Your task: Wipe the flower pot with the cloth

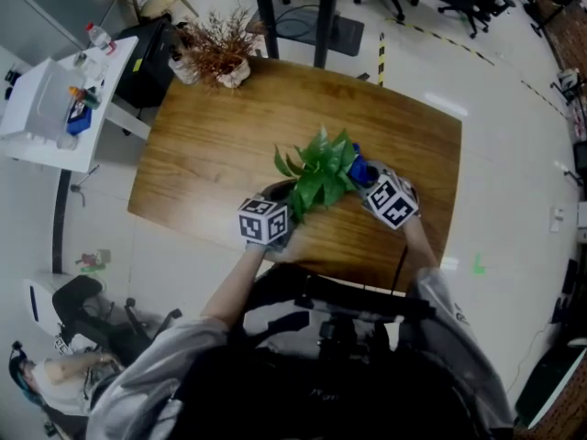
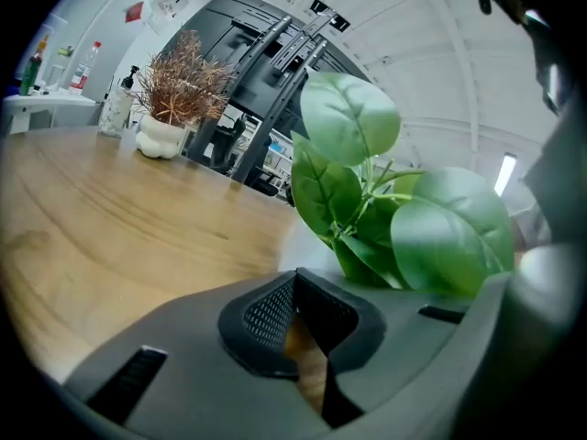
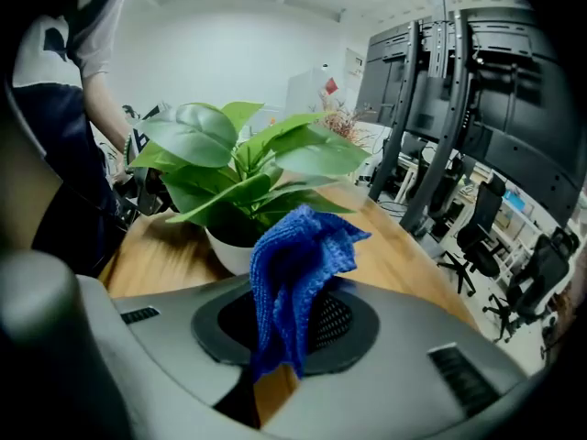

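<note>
Flower pot (image 3: 226, 246), white, stands near the middle of the wooden bench (image 1: 220, 145), toward its near edge. It holds a green plant (image 1: 321, 169) whose broad leaves spread over the rim and hide most of the pot from the head view. At the bench's far left corner sits a second container, a small pale vase (image 1: 231, 72) filled with dry reddish-brown twigs, well apart from the pot.

The two grippers flank the plant. The left gripper (image 2: 295, 280) is at the plant's near left side, low over the bench. Its fingers are closed tip to tip, with only a narrow wedge of wood grain showing behind the tips and nothing caught between them. In its own view the leaves rise just beyond it to the right, and a pale blur below them may be the pot's wall.

The right gripper (image 3: 292, 314) is at the plant's right side. Its fingers are clamped on a blue cloth (image 3: 298, 264). The knitted fabric bunches up above the tips in a loose crumple, and a short tail hangs down on the camera side. From that view the cloth's upper fold overlaps the leaves and stands in front of the pot's wall. Whether it touches the pot cannot be told. From the head view the cloth shows as a blue patch just beside the leaves on their right.
</note>
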A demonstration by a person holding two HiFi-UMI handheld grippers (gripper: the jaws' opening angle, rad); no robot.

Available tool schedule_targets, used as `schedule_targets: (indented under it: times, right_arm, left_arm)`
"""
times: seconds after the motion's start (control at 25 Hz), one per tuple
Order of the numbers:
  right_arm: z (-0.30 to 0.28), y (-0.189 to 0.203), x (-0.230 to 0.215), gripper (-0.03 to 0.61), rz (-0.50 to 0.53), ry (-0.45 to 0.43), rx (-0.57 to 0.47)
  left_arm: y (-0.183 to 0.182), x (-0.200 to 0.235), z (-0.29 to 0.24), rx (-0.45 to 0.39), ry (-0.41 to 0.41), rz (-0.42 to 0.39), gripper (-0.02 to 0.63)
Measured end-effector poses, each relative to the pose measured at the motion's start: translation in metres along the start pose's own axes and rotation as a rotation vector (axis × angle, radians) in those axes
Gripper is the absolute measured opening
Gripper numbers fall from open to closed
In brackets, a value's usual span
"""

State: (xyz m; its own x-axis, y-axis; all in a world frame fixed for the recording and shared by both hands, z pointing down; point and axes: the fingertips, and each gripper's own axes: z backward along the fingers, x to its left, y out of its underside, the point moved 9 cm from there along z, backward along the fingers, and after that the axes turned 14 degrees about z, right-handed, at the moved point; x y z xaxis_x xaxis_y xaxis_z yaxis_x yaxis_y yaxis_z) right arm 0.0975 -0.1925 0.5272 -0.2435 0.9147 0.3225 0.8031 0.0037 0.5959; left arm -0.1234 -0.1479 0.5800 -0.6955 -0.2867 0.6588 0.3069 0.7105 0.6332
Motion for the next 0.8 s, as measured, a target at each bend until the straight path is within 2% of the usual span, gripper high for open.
schedule_targets:
  times: [0.12,0.36,0.8]
  right_arm:
    - [-0.005,-0.004,0.007,0.08,0.027,-0.038,-0.005]
    - [-0.001,-0.001,0.029,0.08,0.009,-0.071,0.014]
    - [-0.008,-0.003,0.059,0.08,-0.001,-0.106,0.041]
  left_arm:
    - [-0.005,0.001,-0.002,-0.004,-0.002,-0.005,0.0]
    - [-0.01,0.006,-0.005,-0.005,-0.005,0.013,0.001]
    - [-0.022,0.015,-0.018,-0.003,-0.025,0.01,0.0]
